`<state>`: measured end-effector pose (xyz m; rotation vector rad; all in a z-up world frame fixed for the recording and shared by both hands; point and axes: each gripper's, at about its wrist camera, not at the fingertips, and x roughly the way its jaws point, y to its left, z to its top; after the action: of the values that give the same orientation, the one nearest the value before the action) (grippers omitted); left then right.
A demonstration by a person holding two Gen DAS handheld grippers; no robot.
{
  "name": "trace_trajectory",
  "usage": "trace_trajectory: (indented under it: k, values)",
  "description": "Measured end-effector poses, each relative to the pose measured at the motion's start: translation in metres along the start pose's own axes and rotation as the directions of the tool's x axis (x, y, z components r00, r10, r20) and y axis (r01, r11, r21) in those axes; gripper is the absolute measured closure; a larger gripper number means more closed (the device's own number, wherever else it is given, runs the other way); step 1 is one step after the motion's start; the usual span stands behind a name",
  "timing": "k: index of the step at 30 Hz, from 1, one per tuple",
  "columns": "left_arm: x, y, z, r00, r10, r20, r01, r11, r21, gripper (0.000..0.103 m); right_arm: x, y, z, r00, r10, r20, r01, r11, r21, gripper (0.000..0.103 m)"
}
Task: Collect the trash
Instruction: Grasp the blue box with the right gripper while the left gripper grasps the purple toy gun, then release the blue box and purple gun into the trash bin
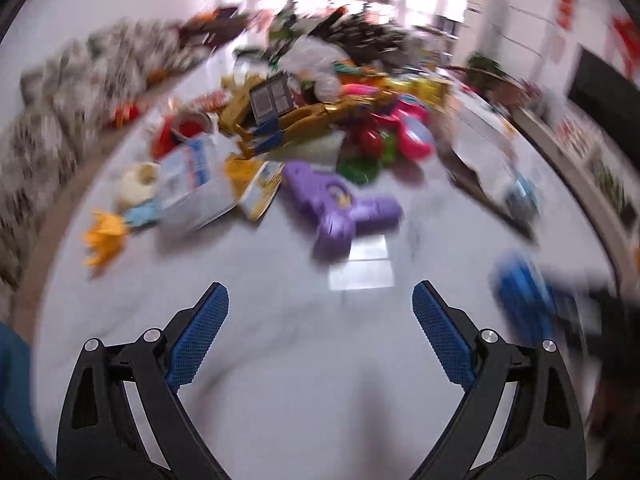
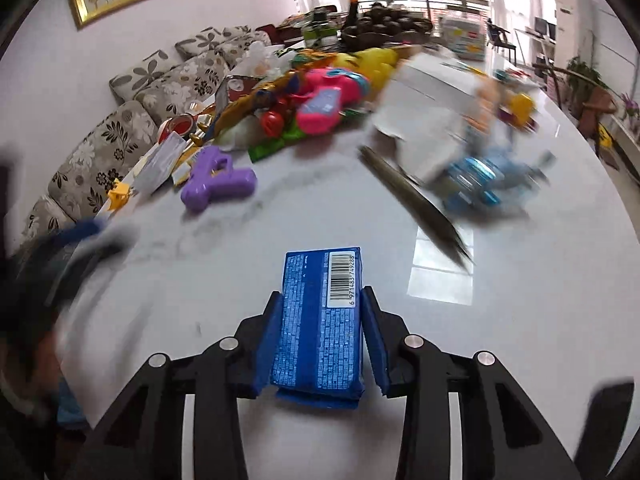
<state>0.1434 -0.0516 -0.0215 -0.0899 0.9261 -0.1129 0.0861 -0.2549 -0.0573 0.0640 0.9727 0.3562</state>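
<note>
My right gripper (image 2: 322,292) is shut on a blue packet (image 2: 320,320) with a white barcode label, and both pads press its sides above the white table (image 2: 520,300). In the left wrist view my left gripper (image 1: 320,286) is open over a bare patch of the table (image 1: 280,360), with nothing between its blue pads (image 1: 200,332). A blurred blue shape (image 1: 524,300) at the right edge of that view looks like the packet. In the right wrist view the left gripper shows only as a dark blur (image 2: 80,236) at the left.
A purple toy water gun (image 1: 340,204) lies beyond the left gripper. Behind it stands a pile of toys, wrappers and boxes (image 1: 320,120). A shiny blue wrapper (image 2: 476,180) and a white box (image 2: 432,92) lie right of centre. A flowered sofa (image 2: 120,136) runs along the left.
</note>
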Motion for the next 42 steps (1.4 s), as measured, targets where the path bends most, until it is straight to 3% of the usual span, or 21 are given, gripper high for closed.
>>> trace_trajectory:
  k: [5,6,9,10,11,12,13,14,17,18,22,26,30,33,35,38,42]
  values:
    - [0.062,-0.003,0.035,0.994,0.015,-0.106,-0.037,0.977,-0.211,0.012,-0.01,-0.008,-0.015,1.0,-0.006,-0.001,0.005,0.999,-0.051,0.064]
    - [0.069,-0.008,0.041,0.992,0.072,-0.103,-0.094,0.97,-0.224,0.011,-0.01,-0.008,-0.016,1.0,-0.001,-0.004,0.001,0.998,-0.062,0.064]
    - [0.079,-0.014,0.05,0.989,0.107,-0.104,-0.13,0.959,-0.251,0.012,-0.008,-0.009,-0.016,1.0,0.015,-0.016,-0.016,0.996,-0.088,0.064]
    - [0.082,-0.019,0.051,0.981,0.153,-0.121,-0.178,0.956,-0.232,0.015,-0.009,-0.009,-0.017,1.0,0.017,-0.016,-0.019,0.995,-0.095,0.064]
    - [0.082,-0.023,0.051,0.978,0.171,-0.117,-0.193,0.958,-0.211,0.024,-0.009,-0.009,-0.017,1.0,0.016,-0.016,-0.018,0.994,-0.105,0.063]
    - [0.079,-0.028,0.048,0.972,0.21,-0.107,-0.226,0.958,-0.176,0.05,-0.01,-0.008,-0.018,1.0,0.013,-0.016,-0.014,0.993,-0.118,0.062]
    - [0.079,-0.03,0.047,0.968,0.231,-0.102,-0.245,0.958,-0.152,0.054,-0.009,-0.008,-0.019,1.0,0.008,-0.026,-0.011,0.992,-0.126,0.061]
    - [0.074,-0.031,0.041,0.979,0.186,-0.087,-0.196,0.972,-0.129,0.054,-0.004,-0.006,-0.022,0.998,-0.007,-0.057,-0.001,0.99,-0.138,0.057]
    - [0.053,-0.024,0.016,0.99,0.119,-0.07,-0.126,0.986,-0.109,0.054,-0.001,0.006,-0.03,0.998,-0.067,-0.015,0.063,0.975,-0.211,0.057]
    - [0.045,-0.02,0.006,0.993,0.105,-0.063,-0.111,0.988,-0.105,0.054,-0.001,0.006,-0.03,0.998,-0.064,-0.012,0.061,0.979,-0.194,0.063]
    - [-0.005,-0.007,-0.04,0.999,0.034,-0.027,-0.036,0.996,-0.077,0.054,-0.014,0.005,-0.036,1.0,0.002,0.014,-0.001,0.994,-0.114,0.064]
    - [-0.078,-0.013,-0.1,0.996,0.043,0.08,-0.047,0.998,0.048,0.054,-0.066,0.031,-0.058,0.992,0.08,0.094,-0.07,0.991,-0.114,0.064]
    - [-0.138,-0.019,-0.18,0.987,0.063,0.146,-0.085,0.985,0.15,0.054,-0.11,0.068,-0.109,0.984,0.126,0.125,-0.108,0.984,-0.138,0.064]
    - [-0.149,-0.012,-0.227,0.992,0.071,0.105,-0.09,0.979,0.185,0.054,-0.12,0.094,-0.162,0.987,0.139,0.083,-0.126,0.98,-0.151,0.064]
    - [-0.141,0.0,-0.259,0.997,0.07,0.032,-0.075,0.978,0.194,0.054,-0.111,0.105,-0.196,0.99,0.138,0.03,-0.133,0.981,-0.141,0.064]
    - [-0.109,0.012,-0.295,0.993,0.091,-0.079,-0.072,0.973,0.221,0.054,-0.079,0.112,-0.233,0.988,0.128,-0.081,-0.136,0.986,-0.101,0.064]
    - [-0.052,0.022,-0.32,0.976,0.098,-0.194,-0.055,0.975,0.217,0.054,-0.015,0.107,-0.264,0.979,0.053,-0.195,-0.067,0.995,-0.069,0.064]
